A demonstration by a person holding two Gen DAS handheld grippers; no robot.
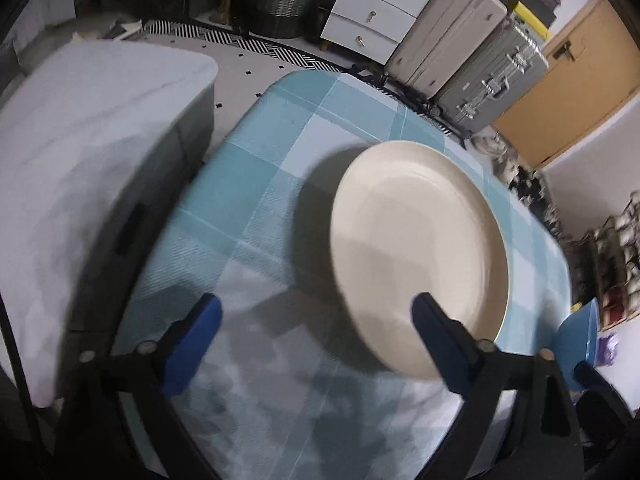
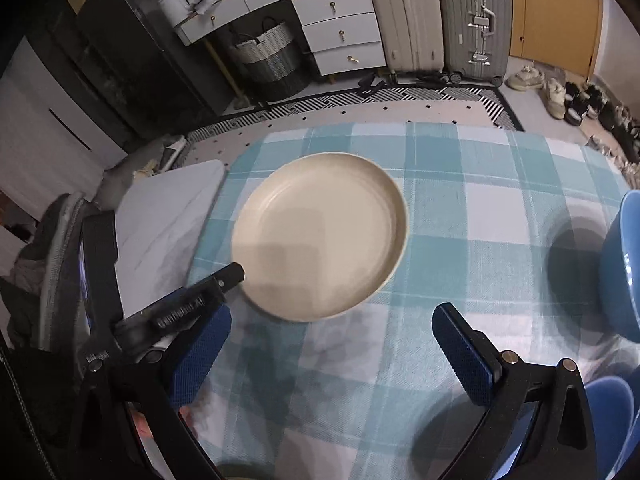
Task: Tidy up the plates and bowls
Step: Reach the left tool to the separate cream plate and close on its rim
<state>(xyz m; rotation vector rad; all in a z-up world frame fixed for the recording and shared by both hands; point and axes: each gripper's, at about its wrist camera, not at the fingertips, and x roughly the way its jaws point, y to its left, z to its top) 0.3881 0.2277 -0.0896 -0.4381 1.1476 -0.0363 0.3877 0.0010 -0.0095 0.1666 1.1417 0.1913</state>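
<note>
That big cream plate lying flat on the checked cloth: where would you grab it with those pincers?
By its raised rim. The cream plate lies flat on the tablecloth, so only that edge offers a pinch: one finger inside, one outside. I'd likely take the near-left rim, where the open left gripper already has a finger over it.

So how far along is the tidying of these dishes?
Hardly begun. Nothing looks stacked yet: the cream plate sits alone on the checked tablecloth, with a blue bowl apart at the edge. The left gripper and the right gripper both hang open and empty near the plate. Every dish remains to be gathered.
</note>
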